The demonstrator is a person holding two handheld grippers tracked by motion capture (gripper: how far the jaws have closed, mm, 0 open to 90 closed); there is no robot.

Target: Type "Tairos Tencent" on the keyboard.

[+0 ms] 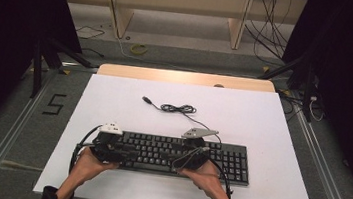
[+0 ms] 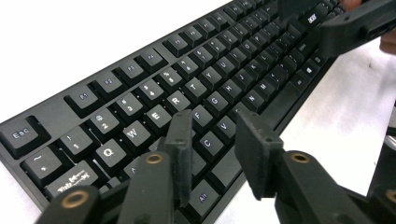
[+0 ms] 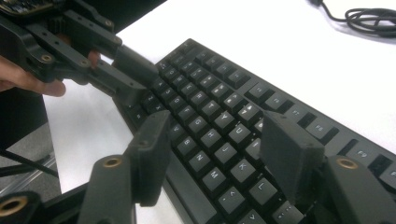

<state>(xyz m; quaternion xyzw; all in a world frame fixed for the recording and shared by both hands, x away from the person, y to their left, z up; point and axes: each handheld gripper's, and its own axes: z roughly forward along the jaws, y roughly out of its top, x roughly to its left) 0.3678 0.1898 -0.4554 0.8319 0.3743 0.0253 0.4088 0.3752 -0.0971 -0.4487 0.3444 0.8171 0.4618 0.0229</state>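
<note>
Centrally, the black keyboard (image 1: 178, 155) lies flat on the white table (image 1: 262, 124), near its front edge. Its coiled USB cable (image 1: 176, 108) rests behind it. The left gripper (image 2: 212, 142) hovers over the letter keys with jaws spread, gripping nothing. The right gripper (image 3: 219, 154) hangs above the middle keys, jaws likewise spread and empty.

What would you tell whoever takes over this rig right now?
Left hand-held gripper: jaws apart, nothing between them, poised over the left letter keys of the black keyboard.
Right hand-held gripper: jaws apart, holding nothing, over the middle letter keys.
Keyboard lies flat on the white mat, near its front edge; its cable is coiled behind it, plug loose.
Done: cannot tell from here.
Left: probably the key work itself; neither gripper grips anything.
</note>
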